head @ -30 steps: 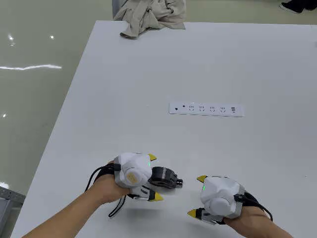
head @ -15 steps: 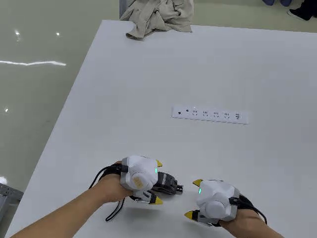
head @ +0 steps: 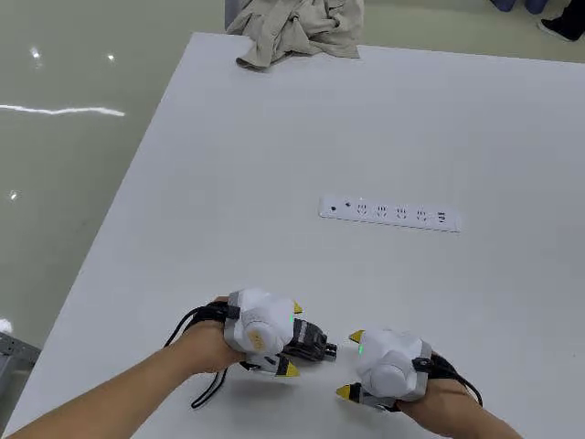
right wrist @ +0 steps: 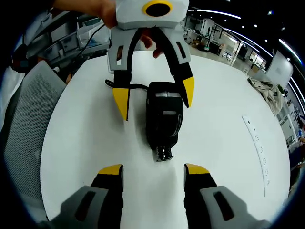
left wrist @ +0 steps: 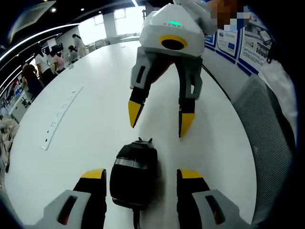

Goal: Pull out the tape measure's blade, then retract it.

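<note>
Start of task. The tape measure [left wrist: 133, 174] lies on the bench [head: 366, 128], no blade drawn. The left gripper [right wrist: 155, 105] straddles its case, fingers spread, not visibly clamping. The right gripper [right wrist: 153, 169] faces its hook end, fingers wide and empty. Pull-out and retraction apparently both remain.

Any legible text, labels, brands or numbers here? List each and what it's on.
None can be read.
Wall posters: print too blurred.
Right tongs, white housing: small mark above the green light, too small.
Power strip: socket markings too small.
Tape measure: no legible print.
</note>
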Demonstrator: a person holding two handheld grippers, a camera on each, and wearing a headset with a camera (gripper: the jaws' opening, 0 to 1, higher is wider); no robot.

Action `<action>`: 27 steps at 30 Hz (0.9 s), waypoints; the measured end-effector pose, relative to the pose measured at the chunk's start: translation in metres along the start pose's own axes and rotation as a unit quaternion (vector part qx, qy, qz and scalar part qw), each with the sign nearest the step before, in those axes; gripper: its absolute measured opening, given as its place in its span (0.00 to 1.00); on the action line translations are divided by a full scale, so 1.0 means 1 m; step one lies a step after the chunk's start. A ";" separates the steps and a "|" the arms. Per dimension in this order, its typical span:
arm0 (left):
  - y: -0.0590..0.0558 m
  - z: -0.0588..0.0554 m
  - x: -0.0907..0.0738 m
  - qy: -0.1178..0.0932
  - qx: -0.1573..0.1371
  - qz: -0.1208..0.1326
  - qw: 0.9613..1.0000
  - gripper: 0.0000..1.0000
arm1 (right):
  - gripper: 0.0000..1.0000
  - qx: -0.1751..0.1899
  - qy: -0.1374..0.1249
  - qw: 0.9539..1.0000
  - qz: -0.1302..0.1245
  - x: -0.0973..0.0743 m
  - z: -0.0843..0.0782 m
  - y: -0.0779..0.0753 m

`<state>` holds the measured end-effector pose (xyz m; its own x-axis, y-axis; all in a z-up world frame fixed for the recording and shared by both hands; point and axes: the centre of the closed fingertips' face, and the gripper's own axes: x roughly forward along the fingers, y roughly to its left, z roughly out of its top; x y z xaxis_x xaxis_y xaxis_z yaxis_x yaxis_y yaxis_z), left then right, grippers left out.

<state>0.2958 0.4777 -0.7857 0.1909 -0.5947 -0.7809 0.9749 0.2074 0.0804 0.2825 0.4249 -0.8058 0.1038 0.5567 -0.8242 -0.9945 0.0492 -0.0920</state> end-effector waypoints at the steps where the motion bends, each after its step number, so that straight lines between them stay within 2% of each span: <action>1: 0.000 0.000 0.000 0.000 0.001 -0.001 1.000 0.57 | 0.51 -0.001 0.000 1.000 0.000 0.001 0.000 -0.001; 7: 0.002 0.000 0.001 0.003 0.009 -0.001 1.000 0.56 | 0.49 -0.005 -0.001 1.000 0.007 0.006 0.000 -0.005; 12: 0.006 -0.002 0.001 0.007 0.010 0.003 1.000 0.48 | 0.48 -0.005 0.001 1.000 0.011 0.010 -0.002 -0.008; 16: 0.007 -0.004 0.004 0.006 0.008 0.001 1.000 0.49 | 0.46 -0.007 0.000 1.000 0.015 0.013 -0.002 -0.009; 27: 0.007 -0.004 0.006 0.013 0.029 -0.001 0.999 0.48 | 0.42 -0.015 0.000 1.000 0.025 0.020 -0.003 -0.012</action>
<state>0.3037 0.4787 -0.7924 0.1874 -0.5739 -0.7972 0.9803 0.1607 0.1148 0.2966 0.4325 -0.8229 0.0545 0.5582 -0.8279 -0.9976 -0.0041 -0.0684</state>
